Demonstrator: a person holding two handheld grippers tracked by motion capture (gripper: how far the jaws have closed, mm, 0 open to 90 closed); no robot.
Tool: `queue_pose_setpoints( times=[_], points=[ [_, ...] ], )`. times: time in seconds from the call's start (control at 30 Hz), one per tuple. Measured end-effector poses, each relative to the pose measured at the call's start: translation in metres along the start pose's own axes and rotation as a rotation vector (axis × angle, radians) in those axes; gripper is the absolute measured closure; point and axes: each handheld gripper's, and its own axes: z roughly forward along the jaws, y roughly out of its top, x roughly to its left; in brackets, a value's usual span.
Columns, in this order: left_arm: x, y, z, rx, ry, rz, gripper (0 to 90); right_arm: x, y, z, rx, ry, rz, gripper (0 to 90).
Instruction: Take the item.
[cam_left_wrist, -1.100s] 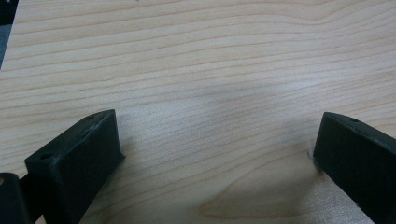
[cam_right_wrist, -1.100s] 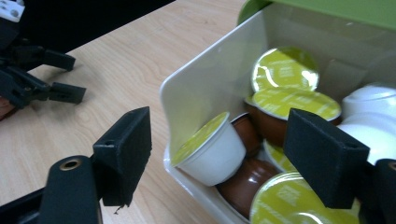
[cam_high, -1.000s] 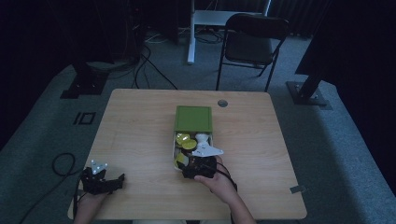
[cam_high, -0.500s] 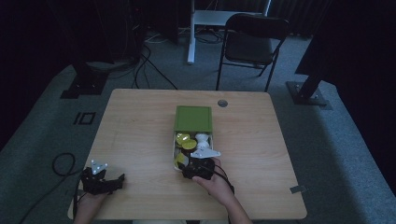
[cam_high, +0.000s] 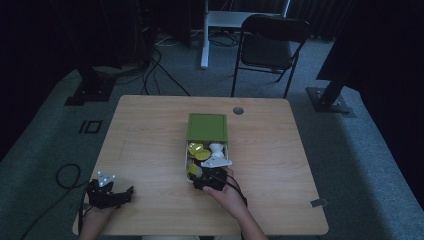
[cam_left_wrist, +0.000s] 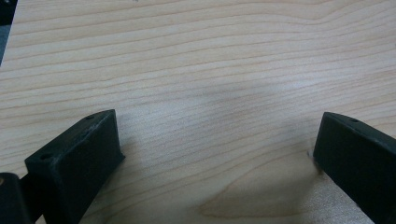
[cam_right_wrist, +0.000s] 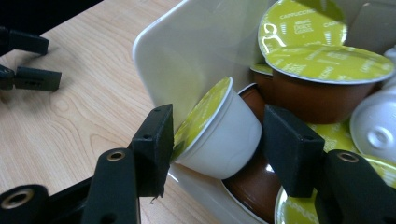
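Observation:
A white box (cam_high: 186, 159) with its green lid (cam_high: 207, 126) swung open behind it sits mid-table and holds several coffee capsules. My right gripper (cam_high: 202, 175) is at the box's near left corner. Its jaws have just been closing. They now press a tilted white capsule with a green foil top (cam_right_wrist: 224, 140), one pad on the foil and one on the cup's base; right gripper (cam_right_wrist: 217, 135). Brown capsules (cam_right_wrist: 322, 100) lie behind it. My left gripper (cam_high: 122, 196) rests open near the table's front left edge, with bare wood between its jaws; left gripper (cam_left_wrist: 217, 140).
A white plastic piece (cam_high: 216, 161) lies across the box's right side. A round cable hole (cam_high: 238, 110) is at the table's back. A black chair (cam_high: 272, 45) stands beyond the table. The left gripper (cam_right_wrist: 28, 60) is seen far off in the right gripper view.
The right hand has barely shifted at the box's near corner. The left gripper has stayed where it was.

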Motion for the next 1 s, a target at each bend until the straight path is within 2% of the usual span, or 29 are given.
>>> queue_pose_setpoints(
  times=[0.53,0.77,1.0],
  points=[
    [0.000,0.000,0.000,0.000,0.000,0.000,0.9,-0.001,0.000,0.001,-0.034,-0.035,-0.035,55.2],
    [0.000,0.000,0.000,0.000,0.000,0.000,0.9,-0.002,0.006,-0.008,-0.059,-0.037,-0.062,57.0],
    [0.000,0.000,0.000,0.000,0.000,0.000,0.9,-0.005,0.016,-0.021,-0.085,-0.024,-0.049,57.3]
  ],
)
